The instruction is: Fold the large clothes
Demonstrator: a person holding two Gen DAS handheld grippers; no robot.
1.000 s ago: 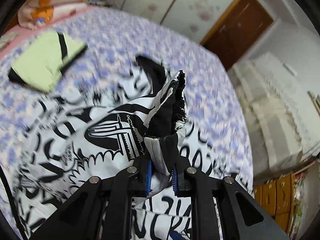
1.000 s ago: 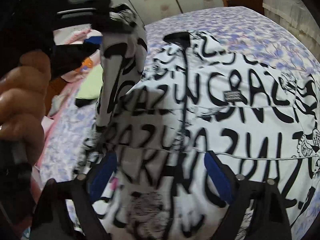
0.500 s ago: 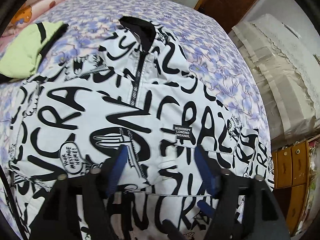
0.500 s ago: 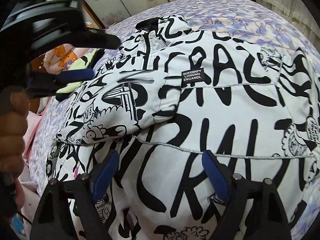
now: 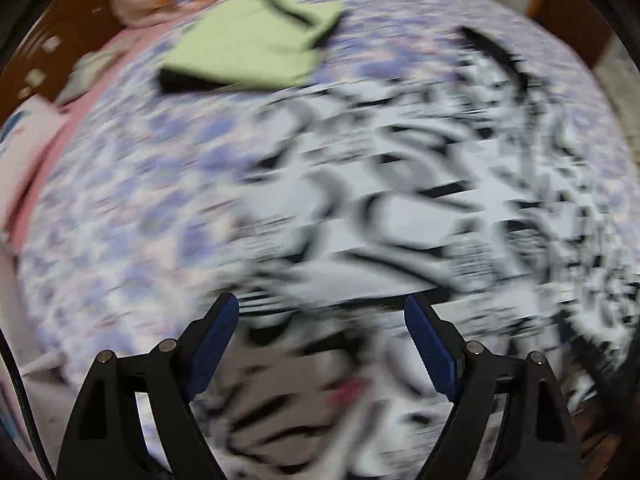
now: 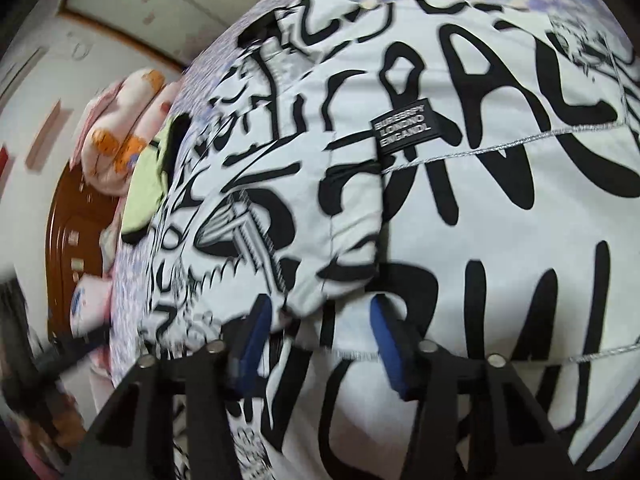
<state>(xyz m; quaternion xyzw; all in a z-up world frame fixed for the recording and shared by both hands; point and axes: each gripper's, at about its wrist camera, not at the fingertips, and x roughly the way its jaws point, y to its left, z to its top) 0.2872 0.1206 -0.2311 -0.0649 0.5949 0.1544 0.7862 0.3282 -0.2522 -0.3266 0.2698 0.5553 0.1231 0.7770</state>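
Note:
A large white jacket (image 6: 460, 208) with black graffiti lettering lies spread on the bed, one sleeve folded across its front. A black label patch (image 6: 402, 130) sits on the chest. In the left wrist view the jacket (image 5: 400, 216) is blurred by motion. My left gripper (image 5: 322, 320) is open and empty above the jacket's left edge. My right gripper (image 6: 316, 320) is open, its blue pads either side of the folded sleeve's end, close to the fabric.
The bed has a purple floral sheet (image 5: 132, 208). A folded light-green garment (image 5: 252, 50) lies at the far side. A pink and orange blanket (image 6: 124, 120) sits by the wooden headboard (image 6: 76, 248).
My left gripper let go of the sleeve, opened, and swung left over the bed. The sleeve now lies folded on the jacket. My right gripper moved in close to the sleeve end.

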